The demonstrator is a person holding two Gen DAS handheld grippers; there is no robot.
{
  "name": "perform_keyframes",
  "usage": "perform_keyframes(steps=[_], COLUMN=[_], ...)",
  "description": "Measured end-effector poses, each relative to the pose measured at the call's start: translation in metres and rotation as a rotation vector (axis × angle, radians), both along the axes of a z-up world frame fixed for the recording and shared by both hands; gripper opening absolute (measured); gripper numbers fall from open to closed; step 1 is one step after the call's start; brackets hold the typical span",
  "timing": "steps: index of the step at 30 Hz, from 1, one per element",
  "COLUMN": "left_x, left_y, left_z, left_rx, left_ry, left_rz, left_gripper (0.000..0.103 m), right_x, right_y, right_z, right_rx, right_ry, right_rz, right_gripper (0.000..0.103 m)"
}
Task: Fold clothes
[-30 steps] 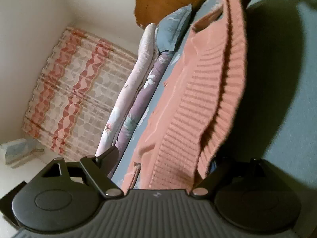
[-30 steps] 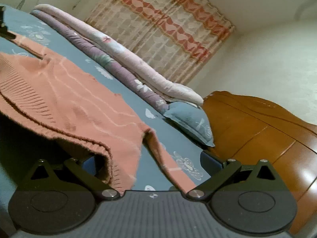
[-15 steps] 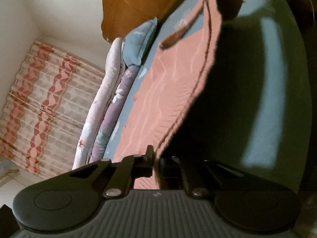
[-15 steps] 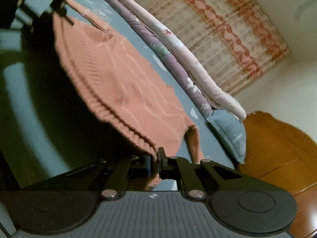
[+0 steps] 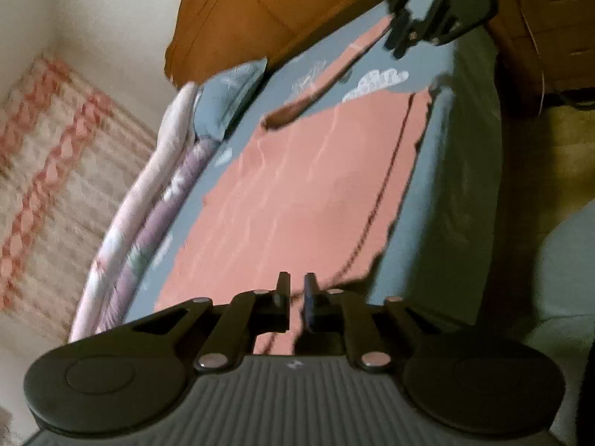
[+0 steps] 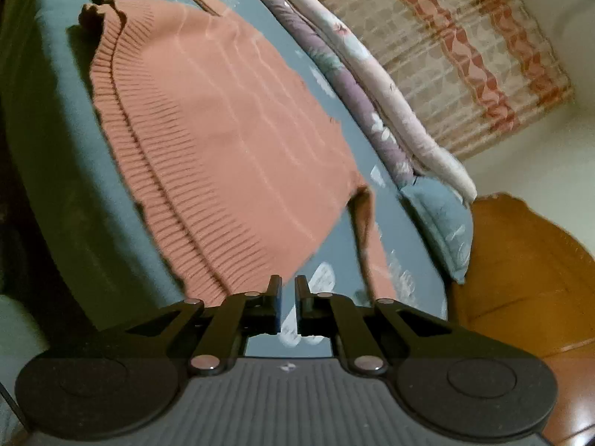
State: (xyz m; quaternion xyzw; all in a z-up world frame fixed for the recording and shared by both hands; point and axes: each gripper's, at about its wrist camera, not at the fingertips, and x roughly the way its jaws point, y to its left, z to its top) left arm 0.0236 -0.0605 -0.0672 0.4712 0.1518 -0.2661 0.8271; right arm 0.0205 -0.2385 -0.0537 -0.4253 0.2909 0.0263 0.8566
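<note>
Both tools have their jaws nearly together: left tool pinches the sweater hem, right tool holds nothing, the sweater spread on the bed just beyond.

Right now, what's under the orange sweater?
The orange sweater lies spread flat on the blue bed sheet, whose white flower print shows beside it. Whatever sheet pattern lies directly beneath is covered by the knit.
</note>
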Motion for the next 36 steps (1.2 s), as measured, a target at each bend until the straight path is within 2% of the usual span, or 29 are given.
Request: perform_keyframes(steps=[2,5,7,8,9,11,17,23,27,33,36], left_x=[0.000,0.002,0.005,0.005,0.003,0.002,0.027,0.064,0.067,0.037,0.028], left_y=[0.007,0.017,0.020,0.022,0.024,0.026,0.019,0.024,0.038,0.066,0.076], left_z=[-0.002,-0.003,-0.006,-0.010,-0.014,-0.022,-0.051,-0.052,-0.045,-0.024,-0.012], left_rx=[-0.025,-0.055,-0.039,-0.026,-0.012,-0.005,-0.017,-0.153,-0.103,-0.034,-0.039], left_ry=[0.040,0.081,0.068,0.055,0.020,-0.051,-0.113,-0.162,-0.272,-0.395,-0.397], left_rz=[0.044,0.113,0.148,0.165,0.182,0.193,0.243,0.379,0.501,0.554,0.581], left_gripper=[0.010,0.012,0.021,0.038,0.061,0.078,0.078,0.080,0.080,0.080,0.080], right_x=[-0.004,-0.005,-0.006,-0.006,-0.006,-0.004,0.011,0.015,0.016,0.020,0.023], right_y=[0.001,0.012,0.024,0.029,0.035,0.045,0.051,0.046,0.040,0.023,0.013], right_z=[0.003,0.007,0.007,0.007,0.007,0.008,0.010,0.010,0.006,-0.005,-0.010], right_rx=[0.052,0.094,0.094,0.094,0.097,0.112,0.214,0.300,0.314,0.326,0.326], right_ry=[-0.002,-0.017,-0.031,-0.038,-0.046,-0.060,-0.071,-0.081,-0.078,-0.062,-0.054], right_rz=[-0.002,0.036,0.071,0.089,0.106,0.130,0.110,0.059,0.026,-0.039,-0.074], right_gripper=[0.015,0.026,0.034,0.036,0.041,0.048,0.051,0.056,0.057,0.061,0.061])
